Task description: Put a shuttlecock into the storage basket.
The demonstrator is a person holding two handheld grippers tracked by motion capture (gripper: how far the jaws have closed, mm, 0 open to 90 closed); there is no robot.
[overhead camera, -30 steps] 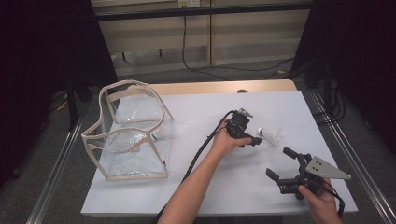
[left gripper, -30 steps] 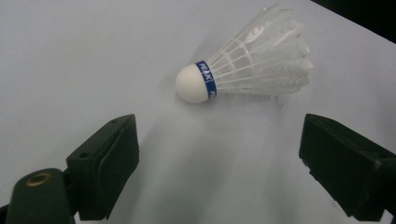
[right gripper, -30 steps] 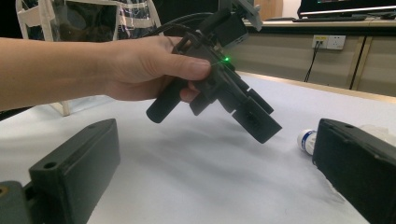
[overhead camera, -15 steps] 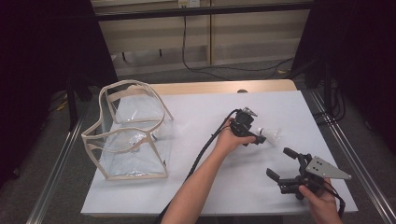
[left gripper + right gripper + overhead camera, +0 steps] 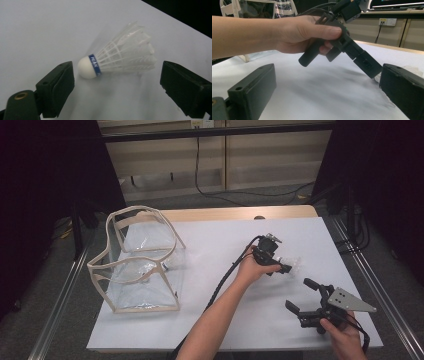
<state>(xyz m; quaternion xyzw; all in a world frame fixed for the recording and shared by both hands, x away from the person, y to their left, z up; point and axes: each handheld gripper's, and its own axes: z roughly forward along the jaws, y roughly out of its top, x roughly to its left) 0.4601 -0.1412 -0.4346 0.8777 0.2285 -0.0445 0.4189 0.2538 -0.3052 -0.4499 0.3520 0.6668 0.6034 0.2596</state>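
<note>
A person sat at a white table w/ a hand-held gripper in each hand. The left gripper reached toward a white feather shuttlecock lying on its side on the table's right half, well apart from a clear plastic bag w/ beige trim that stood open at the left.

In the left gripper view, the jaws stood wide apart on either side of the shuttlecock, neither pad touching it. They had just been widening a little; the shuttlecock lay between them, not clamped. The right gripper hovered nearer the person, jaws apart, holding nothing; the right gripper view looked past them at the left hand.

Progress, as a judgement: early stage. The approach looked done, jaws lined up around the shuttlecock, but closing, lifting and prob. carrying it to the bag were all left.

Orientation in the left gripper view: long axis ran roughly across the jaw gap, slightly tilted. The cork nose w/ blue band pointed at the left-hand jaw; the feather skirt flared toward the right-hand jaw.
</note>
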